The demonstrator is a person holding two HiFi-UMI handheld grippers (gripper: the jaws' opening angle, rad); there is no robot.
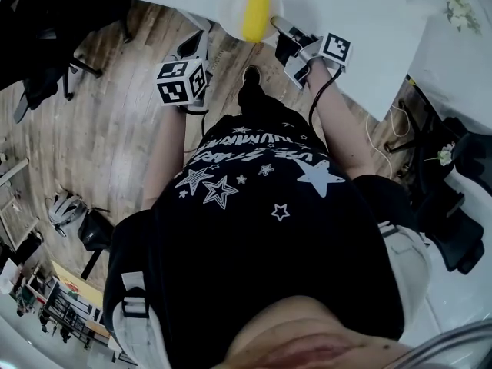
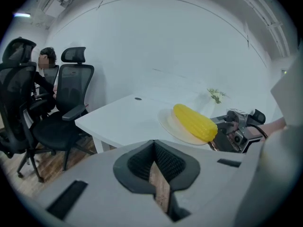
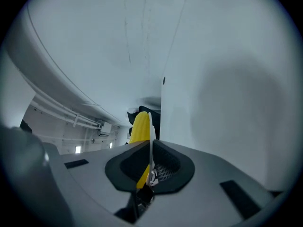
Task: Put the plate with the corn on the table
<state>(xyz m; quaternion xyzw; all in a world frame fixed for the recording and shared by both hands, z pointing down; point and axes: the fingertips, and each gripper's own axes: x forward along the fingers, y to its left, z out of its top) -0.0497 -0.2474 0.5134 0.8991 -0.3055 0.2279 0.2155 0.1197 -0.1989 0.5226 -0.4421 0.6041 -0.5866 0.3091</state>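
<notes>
A yellow corn cob (image 1: 256, 10) lies on a white plate (image 1: 231, 12) at the near edge of the white table (image 1: 361, 29). My right gripper (image 1: 277, 28) is shut on the plate's near rim. In the right gripper view the plate (image 3: 150, 136) shows edge-on between the jaws of the right gripper (image 3: 150, 171), with the corn (image 3: 140, 126) to its left. I cannot tell whether the plate rests on the tabletop. My left gripper (image 1: 198, 46) hangs over the floor beside the table, shut and holding nothing. From the left gripper (image 2: 158, 183), the plate (image 2: 177, 130), the corn (image 2: 195, 122) and the right gripper (image 2: 222, 132) show ahead.
Black office chairs (image 2: 61, 112) stand left of the table, with a seated person (image 2: 45, 63) behind. A small plant (image 2: 215, 94) stands on the far table. Another white table (image 1: 461, 52) and a dark chair (image 1: 446, 206) are to my right. Wooden floor (image 1: 115, 129) lies below.
</notes>
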